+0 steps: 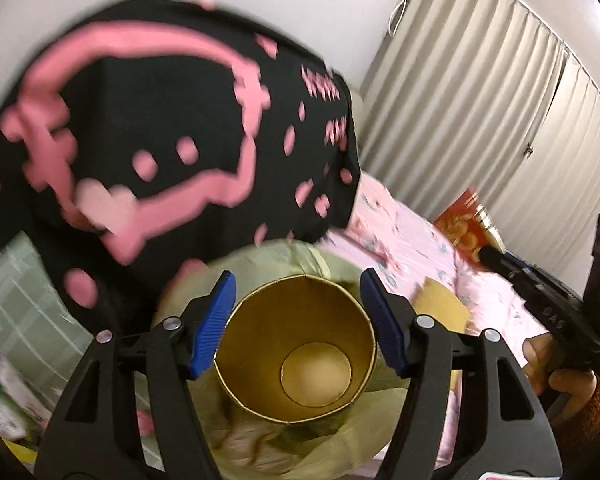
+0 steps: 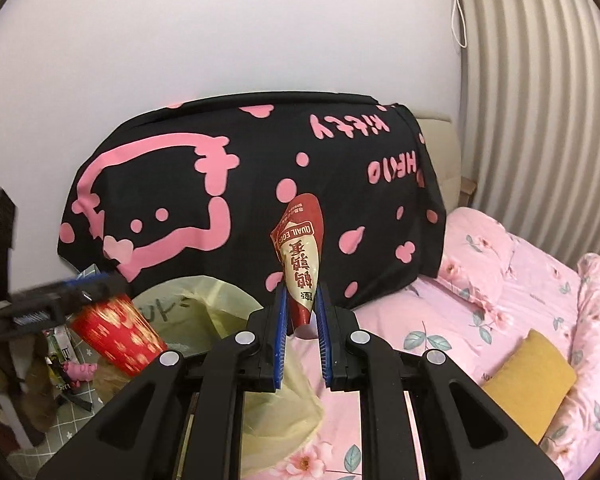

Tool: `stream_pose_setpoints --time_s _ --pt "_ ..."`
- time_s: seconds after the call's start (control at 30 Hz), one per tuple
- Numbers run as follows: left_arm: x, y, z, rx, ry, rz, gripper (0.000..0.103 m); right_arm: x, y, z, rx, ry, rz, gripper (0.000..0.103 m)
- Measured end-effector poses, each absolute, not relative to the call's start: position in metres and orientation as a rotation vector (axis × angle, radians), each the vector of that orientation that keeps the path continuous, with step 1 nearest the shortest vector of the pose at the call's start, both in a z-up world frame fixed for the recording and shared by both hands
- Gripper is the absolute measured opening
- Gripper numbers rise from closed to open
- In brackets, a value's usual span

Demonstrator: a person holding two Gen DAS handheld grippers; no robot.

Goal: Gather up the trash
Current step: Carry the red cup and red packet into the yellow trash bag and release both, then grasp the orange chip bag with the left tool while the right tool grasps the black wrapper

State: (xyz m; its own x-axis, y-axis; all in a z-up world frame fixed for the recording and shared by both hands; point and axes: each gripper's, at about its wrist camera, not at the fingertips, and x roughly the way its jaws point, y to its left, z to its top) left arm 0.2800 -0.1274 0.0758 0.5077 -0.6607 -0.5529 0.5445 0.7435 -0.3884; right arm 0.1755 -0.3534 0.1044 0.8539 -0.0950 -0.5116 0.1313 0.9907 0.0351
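In the left wrist view my left gripper (image 1: 298, 320) sits in the lower centre of the frame with its blue fingers (image 1: 214, 322) spread wide, and a paper cup (image 1: 296, 350) lies between them with its gold inside facing the camera; I cannot tell for sure whether the fingers touch its rim, so I do not call it a grip. Under and around the cup I see a pale yellow plastic bag (image 1: 328, 432), crumpled, resting on the pink bed (image 1: 412, 248). The picture is blurred here. In the right wrist view the same cup (image 2: 118, 334) appears at the lower left, red with a gold pattern outside, tilted, next to the other gripper. My right gripper (image 2: 300, 332) is in the lower centre of its frame, pressed together on the narrow end of a red and cream snack wrapper (image 2: 302, 256), which stands up from the fingers and has "QUAIL EGGS" printed on it. The yellow bag (image 2: 204, 312) lies just left of this gripper, open. Behind everything, in the middle of the frame, a black cloth with a pink cartoon print (image 2: 240, 200) covers the headboard, and a mustard pillow (image 2: 530, 378) rests on the bed at the lower right.
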Motion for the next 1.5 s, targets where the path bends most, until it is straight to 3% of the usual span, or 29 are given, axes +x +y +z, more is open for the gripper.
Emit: stream_pose_setpoints --time_s 0.13,0.23,0.47,0.73,0.9,1.33,1.43,1.5 --pt "0.285 -0.13 0.065 -0.203 0.783 -0.695 0.063 0.172 -0.351 0.1 0.064 0.543 -0.099 0.015" --pt "0.285 -0.116 0.07 -0.219 0.757 -0.663 0.072 0.177 -0.344 0.095 0.063 0.555 -0.071 0.015" --pt "0.267 -0.063 0.078 -0.204 0.715 -0.507 0.073 0.194 -0.308 0.08 0.068 0.592 0.052 0.014" --pt "0.223 0.005 0.047 -0.232 0.747 -0.357 0.073 0.211 -0.274 0.051 0.064 0.683 0.117 0.015" --pt "0.205 0.032 0.024 -0.265 0.796 -0.313 0.073 0.217 -0.268 0.038 0.072 0.718 0.115 0.034" --pt "0.178 0.084 0.022 -0.252 0.739 -0.164 0.073 0.212 -0.23 0.049 -0.006 0.668 0.091 0.042" --pt "0.174 0.098 0.022 -0.262 0.733 -0.141 0.073 0.218 -0.224 0.049 -0.021 0.665 0.096 0.056" --pt "0.171 0.105 0.022 -0.266 0.731 -0.128 0.073 0.221 -0.224 0.047 -0.022 0.675 0.089 0.056"
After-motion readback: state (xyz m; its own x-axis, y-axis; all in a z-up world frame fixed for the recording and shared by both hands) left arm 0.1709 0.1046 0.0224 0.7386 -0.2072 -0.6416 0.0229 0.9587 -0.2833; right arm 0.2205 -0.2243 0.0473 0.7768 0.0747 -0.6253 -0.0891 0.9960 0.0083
